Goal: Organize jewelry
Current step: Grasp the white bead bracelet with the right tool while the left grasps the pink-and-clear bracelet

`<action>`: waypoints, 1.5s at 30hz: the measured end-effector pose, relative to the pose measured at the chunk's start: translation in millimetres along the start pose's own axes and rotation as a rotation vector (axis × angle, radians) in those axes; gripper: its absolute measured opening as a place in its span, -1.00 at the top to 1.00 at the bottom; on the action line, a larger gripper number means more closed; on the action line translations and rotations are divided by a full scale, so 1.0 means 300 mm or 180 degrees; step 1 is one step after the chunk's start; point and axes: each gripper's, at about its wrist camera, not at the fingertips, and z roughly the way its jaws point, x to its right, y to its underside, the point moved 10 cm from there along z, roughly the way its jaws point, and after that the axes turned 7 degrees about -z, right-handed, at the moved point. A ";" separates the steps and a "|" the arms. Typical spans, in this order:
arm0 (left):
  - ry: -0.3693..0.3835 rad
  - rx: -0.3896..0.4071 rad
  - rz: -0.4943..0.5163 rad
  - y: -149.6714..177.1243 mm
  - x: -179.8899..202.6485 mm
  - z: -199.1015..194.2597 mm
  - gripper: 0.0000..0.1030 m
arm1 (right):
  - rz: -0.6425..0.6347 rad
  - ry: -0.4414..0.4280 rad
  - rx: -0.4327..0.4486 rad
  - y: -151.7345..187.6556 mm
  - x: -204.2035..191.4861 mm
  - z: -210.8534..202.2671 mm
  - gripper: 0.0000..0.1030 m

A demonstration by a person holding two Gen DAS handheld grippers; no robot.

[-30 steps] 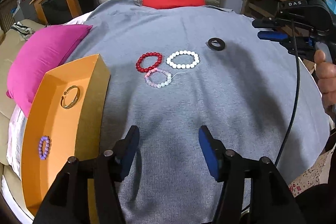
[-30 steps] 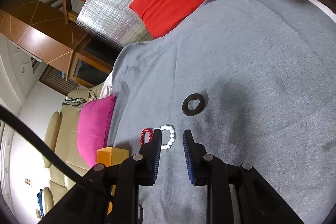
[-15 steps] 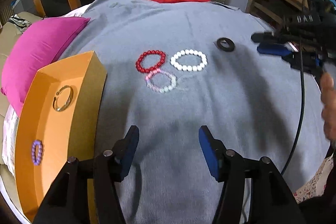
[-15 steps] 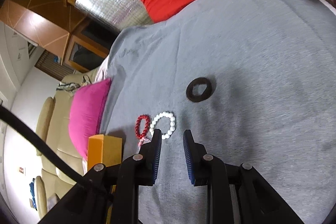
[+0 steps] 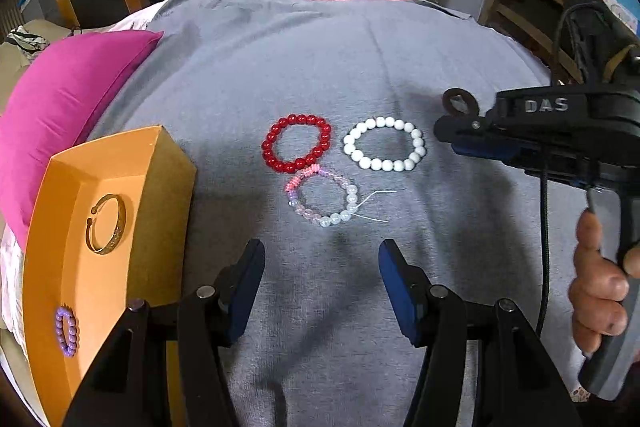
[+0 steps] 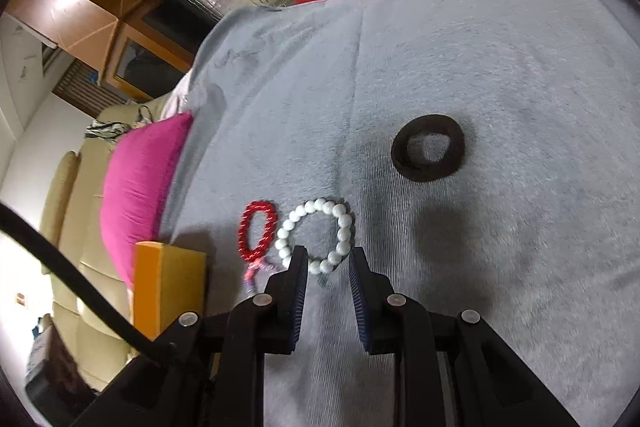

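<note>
Since a second ago both wrist views have closed in on the jewelry: the bracelets sit larger and lower in each frame. In the left wrist view the right gripper [image 5: 452, 137] has come in from the right edge toward mid-frame and now partly covers the black ring [image 5: 460, 103]. In the right wrist view the white bracelet [image 6: 318, 239], earlier above the fingertips, now has its near edge between them.

Three bead bracelets lie on the grey cloth [image 5: 320, 67] in the middle of the left view: a red bracelet [image 5: 297, 143], the white one to its right, and a pink-and-clear bracelet [image 5: 322, 199] below, touching the red. One black ring lies up and right of them. The orange box [image 5: 160, 187] at lower left holds two pieces: a gold bangle [image 5: 106, 223] and a small purple bracelet [image 5: 67, 331].

The left gripper [image 5: 320, 279] stands released, jaws apart over bare cloth, holding nothing. The right gripper's jaws are narrow but not clenched; they grip nothing. A hand [image 5: 600, 283] at the right edge holds its handle.
</note>
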 end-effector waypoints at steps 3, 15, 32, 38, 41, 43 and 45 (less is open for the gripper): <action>-0.0020 -0.0029 0.0013 0.005 -0.017 0.011 -0.17 | -0.0035 0.0116 0.0002 -0.010 0.010 0.040 0.52; -0.0024 -0.0030 -0.0030 -0.008 -0.048 0.023 -0.17 | -0.0474 0.0683 0.0155 -0.027 -0.007 0.129 0.78; 0.0240 -0.0068 -0.0290 -0.094 0.036 0.182 -0.26 | -0.0261 0.0777 0.0076 -0.015 0.158 -0.013 0.79; 0.0409 -0.0002 -0.0115 -0.071 0.085 0.204 0.42 | -0.0262 0.0759 0.0017 -0.006 0.160 -0.014 0.79; 0.0519 -0.0004 -0.0053 -0.052 0.109 0.187 0.70 | -0.0213 0.0713 -0.0015 -0.002 0.161 -0.013 0.79; 0.0568 -0.0004 -0.0018 -0.043 0.122 0.174 0.70 | -0.0208 0.0712 -0.0032 0.008 0.168 -0.024 0.79; 0.0637 -0.0007 0.0043 -0.016 0.144 0.150 0.70 | -0.0214 0.0740 -0.0053 0.015 0.177 -0.033 0.79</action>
